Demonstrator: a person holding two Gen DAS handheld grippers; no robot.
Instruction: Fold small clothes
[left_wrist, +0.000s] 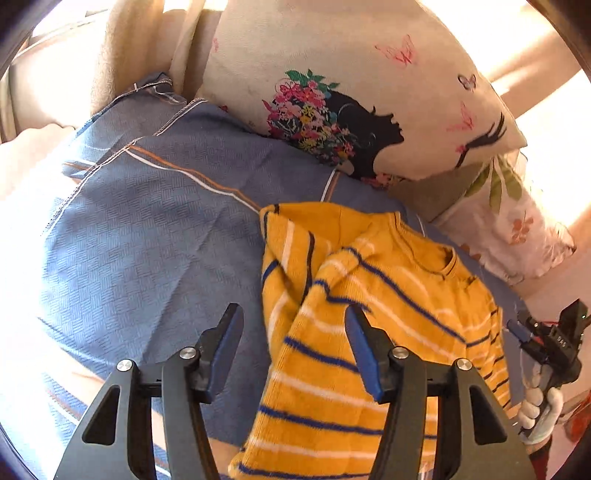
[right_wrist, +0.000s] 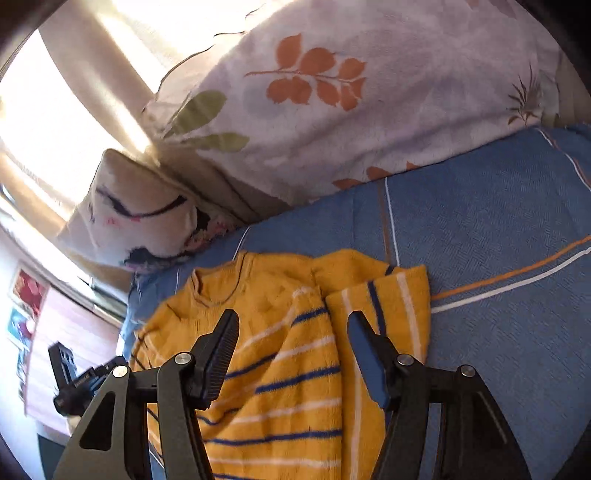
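A small yellow sweater (left_wrist: 354, 332) with blue and white stripes lies on a blue bedsheet (left_wrist: 155, 236), with one sleeve folded over its body. It also shows in the right wrist view (right_wrist: 280, 354). My left gripper (left_wrist: 293, 317) is open and empty, hovering above the sweater's left edge. My right gripper (right_wrist: 291, 325) is open and empty, above the sweater's chest and the folded sleeve (right_wrist: 391, 314). The right gripper also shows at the far right of the left wrist view (left_wrist: 546, 339), held by a gloved hand.
A cream pillow (left_wrist: 354, 92) printed with a woman's profile and flowers leans at the head of the bed. A white leaf-print pillow (right_wrist: 351, 96) lies beside it. The blue bedsheet (right_wrist: 498, 240) spreads to the side. Bright curtains are behind.
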